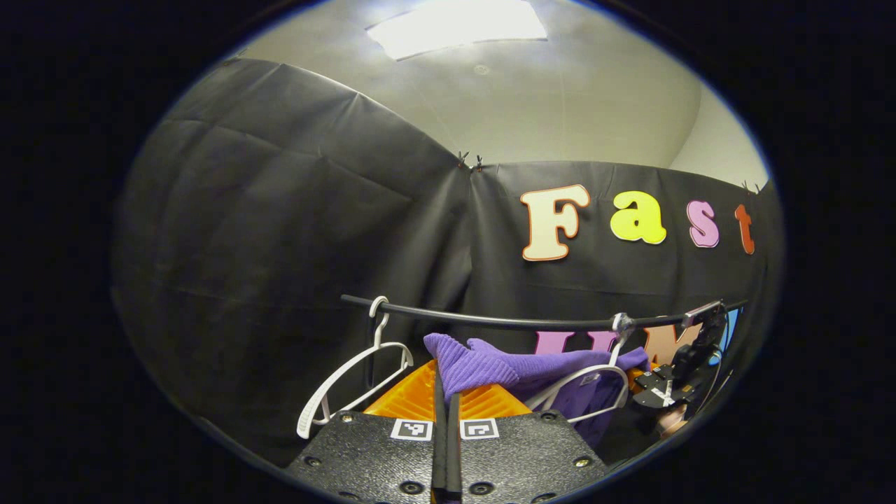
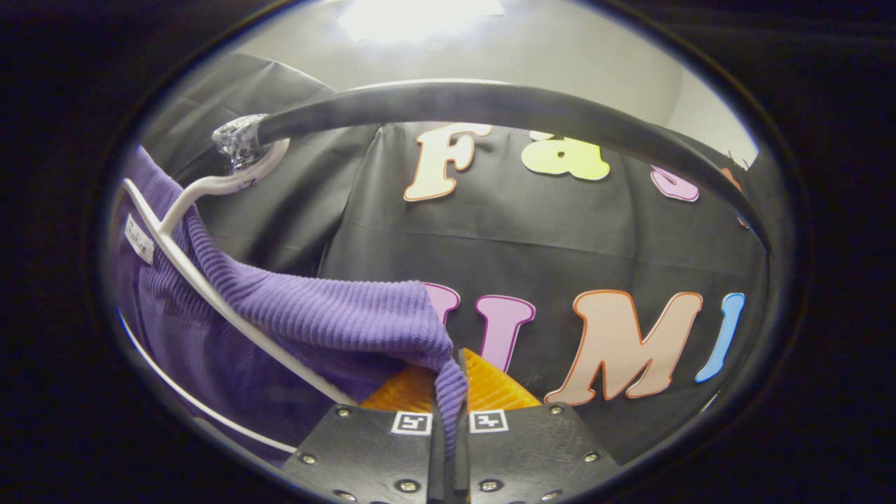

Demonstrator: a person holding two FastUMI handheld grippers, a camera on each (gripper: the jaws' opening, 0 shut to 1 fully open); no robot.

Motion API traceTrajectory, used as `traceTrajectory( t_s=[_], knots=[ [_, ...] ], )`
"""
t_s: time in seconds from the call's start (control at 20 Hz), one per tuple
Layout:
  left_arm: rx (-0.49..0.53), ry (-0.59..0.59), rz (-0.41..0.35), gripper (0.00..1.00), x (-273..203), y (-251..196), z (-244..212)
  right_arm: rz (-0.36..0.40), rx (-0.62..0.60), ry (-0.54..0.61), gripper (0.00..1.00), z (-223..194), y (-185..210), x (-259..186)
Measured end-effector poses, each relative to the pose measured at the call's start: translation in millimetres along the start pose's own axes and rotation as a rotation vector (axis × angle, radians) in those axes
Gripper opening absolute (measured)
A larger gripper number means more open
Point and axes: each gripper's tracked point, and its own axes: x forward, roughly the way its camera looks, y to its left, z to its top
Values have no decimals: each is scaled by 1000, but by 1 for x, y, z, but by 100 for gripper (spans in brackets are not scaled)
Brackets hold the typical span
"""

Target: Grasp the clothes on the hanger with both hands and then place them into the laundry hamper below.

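Note:
A purple ribbed knit garment hangs on a white hanger from a black rail. My left gripper is shut on one shoulder of the garment, which bunches up above its fingers. In the right gripper view the same purple garment drapes over the white hanger, whose hook sits on the rail. My right gripper is shut on the other shoulder edge, with cloth pinched between its fingers. The right gripper also appears at the far right of the left gripper view.
An empty white hanger hangs on the rail to the left of the garment. The black cloth wall stands close behind the rail. A ceiling light glows overhead.

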Motion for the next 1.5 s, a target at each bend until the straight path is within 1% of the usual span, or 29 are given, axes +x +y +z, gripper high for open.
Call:
traceTrajectory(
  t_s=[0.05,0.3,0.5,0.75,0.8,0.9,1.15,1.35,1.5],
  knots=[
    [4,8,5,0,4,3,-6,-1,2,2,5,0,0,-1],
    [-51,50,-20,0,19,8,-43,-24,-13,23,5,-9,-10,2],
    [-32,60,-50,0,27,7,-68,-36,-10,62,5,-26,-17,1],
    [-22,91,-80,0,24,-3,-100,-56,1,117,5,-51,-27,-7],
    [-22,100,-83,0,22,-6,-106,-60,3,127,3,-56,-28,-8],
    [-13,111,-90,0,19,-11,-112,-69,-3,148,5,-65,-31,-12],
    [-12,137,-109,0,11,-23,-129,-86,-14,207,5,-91,-39,-25],
    [2,166,-108,0,4,-28,-142,-95,-21,246,5,-111,-47,-40],
    [14,180,-103,0,1,-29,-151,-98,-34,266,5,-117,-47,-52]
  ],
)
